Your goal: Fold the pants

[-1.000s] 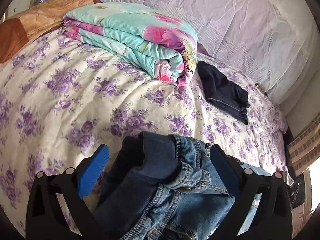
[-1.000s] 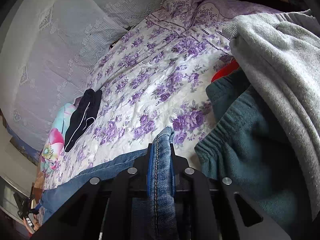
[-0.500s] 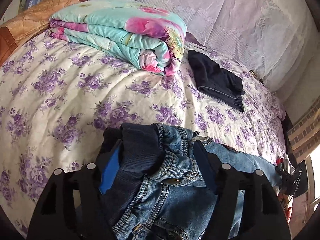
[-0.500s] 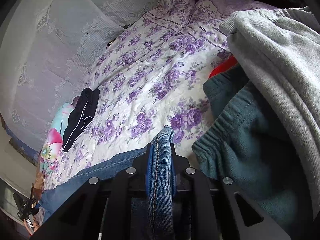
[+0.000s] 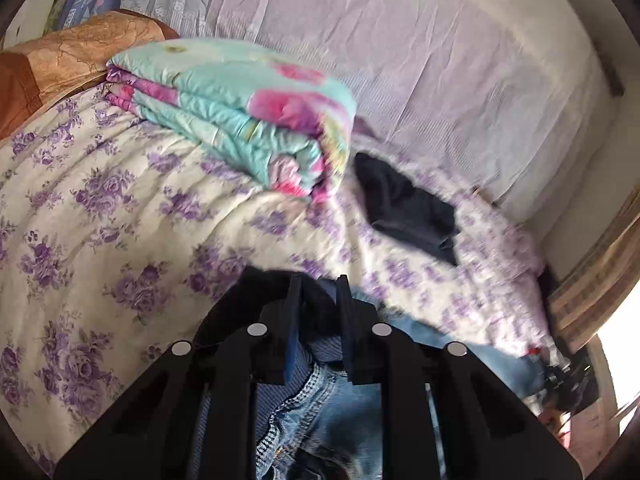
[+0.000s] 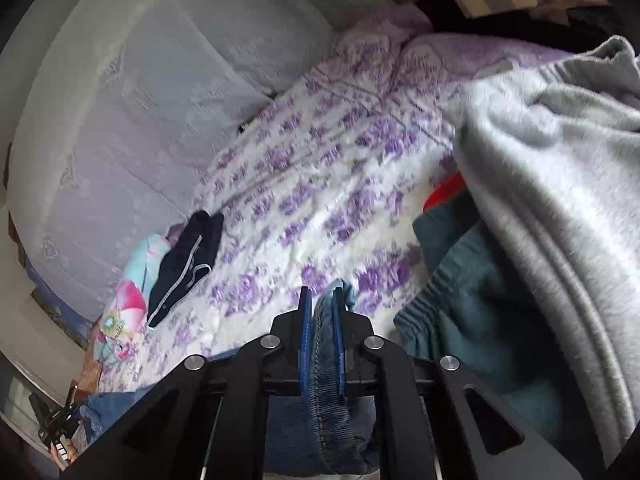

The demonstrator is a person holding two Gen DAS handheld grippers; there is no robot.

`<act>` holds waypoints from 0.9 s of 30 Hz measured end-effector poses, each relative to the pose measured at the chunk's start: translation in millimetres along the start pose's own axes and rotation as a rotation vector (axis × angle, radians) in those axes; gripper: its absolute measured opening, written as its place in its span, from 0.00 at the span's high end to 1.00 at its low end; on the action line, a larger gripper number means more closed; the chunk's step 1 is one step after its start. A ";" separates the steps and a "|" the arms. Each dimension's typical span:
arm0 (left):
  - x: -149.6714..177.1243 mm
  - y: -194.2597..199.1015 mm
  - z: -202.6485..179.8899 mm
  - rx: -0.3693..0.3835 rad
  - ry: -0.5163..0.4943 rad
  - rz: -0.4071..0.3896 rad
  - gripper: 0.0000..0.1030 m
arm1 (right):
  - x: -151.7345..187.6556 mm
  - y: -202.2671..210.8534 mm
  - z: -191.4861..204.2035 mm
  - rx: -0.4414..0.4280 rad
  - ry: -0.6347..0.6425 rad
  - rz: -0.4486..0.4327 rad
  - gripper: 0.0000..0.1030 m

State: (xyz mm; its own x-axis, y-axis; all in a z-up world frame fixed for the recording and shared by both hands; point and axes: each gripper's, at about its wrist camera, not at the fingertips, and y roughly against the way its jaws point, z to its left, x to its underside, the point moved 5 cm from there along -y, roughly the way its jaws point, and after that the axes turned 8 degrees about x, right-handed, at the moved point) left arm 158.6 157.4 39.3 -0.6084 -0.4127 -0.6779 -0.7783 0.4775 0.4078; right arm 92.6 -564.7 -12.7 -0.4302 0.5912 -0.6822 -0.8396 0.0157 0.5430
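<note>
a second ago the left gripper (image 5: 318, 280) stood with its blue pads spread wide around the bunched waistband of the blue denim pants (image 5: 320, 408); now its jaws are pressed together on that waistband, dark ribbed lining and stitched denim squeezed between them at the lower middle of the left wrist view. the view has also tipped: the folded turquoise and pink floral quilt (image 5: 248, 116) sits lower in the frame than it did, and the whole picture is smeared with motion. the right gripper (image 6: 323, 300) pinches a narrow fold of the same denim between its blue pads, as it did a second ago, at the lower middle of the right wrist view.

my reading is that both ends of the pants are now gripped, so the garment can be raised and spread for the first fold; no fold is made yet.

the pants lie low at the near edge of the white bedspread with purple flowers (image 5: 100, 200). the denim is faded blue with pale topstitching, crumpled at the waist, and a leg trails off toward the lower right of the left view. a small dark navy garment (image 5: 404, 208) lies apart, right of the quilt. in the right view a teal sweatshirt (image 6: 472, 280) and a grey fleece garment (image 6: 560, 180) are heaped at the right, near the pinched denim.
</note>
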 end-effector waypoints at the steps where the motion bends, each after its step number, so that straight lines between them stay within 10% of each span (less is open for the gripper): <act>1: -8.7 14.1 0.6 0.049 0.029 -0.063 1.00 | -5.3 10.8 0.1 -0.020 -0.004 -0.043 0.90; 3: -21.9 23.9 7.1 0.078 0.075 -0.109 1.00 | -11.9 23.0 -1.6 -0.009 0.005 -0.093 0.87; 7: -2.5 -12.3 31.6 0.007 0.129 0.071 0.94 | -3.7 2.6 -14.2 0.106 0.023 0.012 0.65; 9: 12.3 -25.8 35.7 -0.070 0.089 0.123 0.71 | -0.9 -2.7 -15.0 0.112 0.023 0.042 0.48; 11: 16.6 -29.5 39.9 -0.149 0.066 0.108 0.21 | 1.6 -5.6 -15.2 0.116 0.024 0.058 0.43; 15: 2.2 -64.9 40.2 -0.153 0.072 0.210 0.09 | 8.3 -18.9 -18.6 0.145 0.026 0.111 0.36; 19: 13.5 -100.1 37.2 -0.238 -0.001 0.360 0.16 | 9.9 -20.1 -16.3 0.141 0.037 0.113 0.34; 22: 22.1 -69.6 14.2 -0.233 -0.152 0.266 0.45 | 9.0 -19.7 -17.1 0.130 0.029 0.110 0.34; 27: 84.7 25.5 -38.8 -0.135 -0.420 0.119 0.52 | 7.4 -18.4 -17.3 0.123 0.027 0.106 0.34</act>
State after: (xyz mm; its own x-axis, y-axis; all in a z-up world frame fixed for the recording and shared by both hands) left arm 81.1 104.5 16.0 -0.6011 0.0026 -0.7991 -0.7368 0.3854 0.5555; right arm 99.2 -574.6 -36.2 -0.5247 0.5727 -0.6299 -0.7427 0.0537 0.6675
